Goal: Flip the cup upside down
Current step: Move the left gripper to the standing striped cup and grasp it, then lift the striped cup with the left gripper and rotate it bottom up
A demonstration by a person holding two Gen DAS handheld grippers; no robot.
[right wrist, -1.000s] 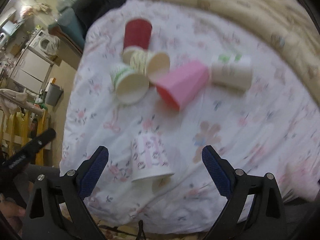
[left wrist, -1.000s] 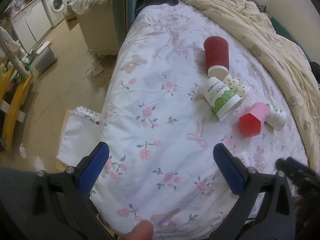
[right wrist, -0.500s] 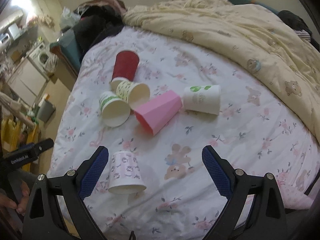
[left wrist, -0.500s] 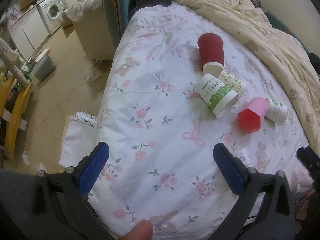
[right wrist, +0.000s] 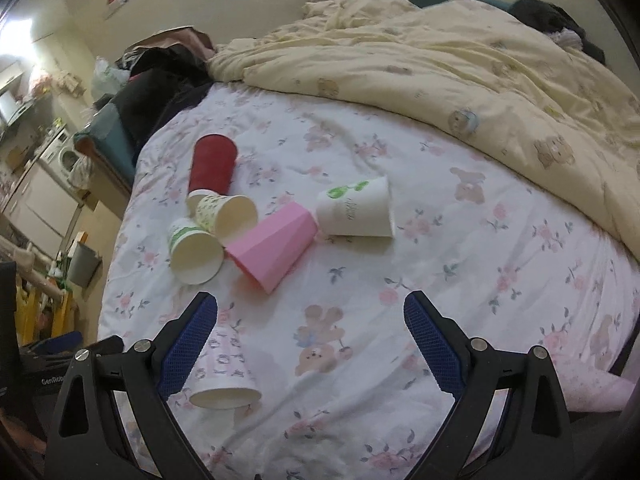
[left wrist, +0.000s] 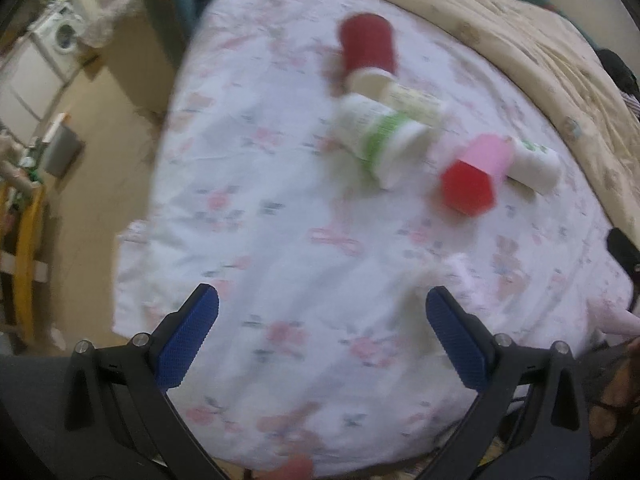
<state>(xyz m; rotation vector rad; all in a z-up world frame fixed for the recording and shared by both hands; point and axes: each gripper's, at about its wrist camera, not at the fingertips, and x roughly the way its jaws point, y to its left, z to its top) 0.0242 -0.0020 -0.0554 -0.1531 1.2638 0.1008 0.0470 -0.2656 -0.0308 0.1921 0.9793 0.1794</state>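
Several cups lie on their sides on the floral bedsheet (right wrist: 460, 264): a dark red cup (right wrist: 212, 166), two green-print paper cups (right wrist: 226, 216) (right wrist: 192, 254), a pink faceted cup (right wrist: 276, 246) and a white cup with green print (right wrist: 358, 210). A pink-patterned paper cup (right wrist: 226, 372) stands mouth down near the front edge, beside my right gripper's left finger. My right gripper (right wrist: 310, 318) is open and empty. My left gripper (left wrist: 322, 312) is open and empty above the sheet; its view is blurred and shows the red cup (left wrist: 368, 46) and pink cup (left wrist: 476, 176).
A cream quilt (right wrist: 460, 64) is bunched along the far and right side of the bed. Dark clothes (right wrist: 160, 80) lie at the bed's far left corner. The floor, a washing machine (left wrist: 60, 36) and a bin (left wrist: 60, 152) are off the left edge.
My right gripper has pulled back and tilted up, so the patterned cup now sits at its left finger. My left gripper has moved forward over the bed; its view is now blurred.
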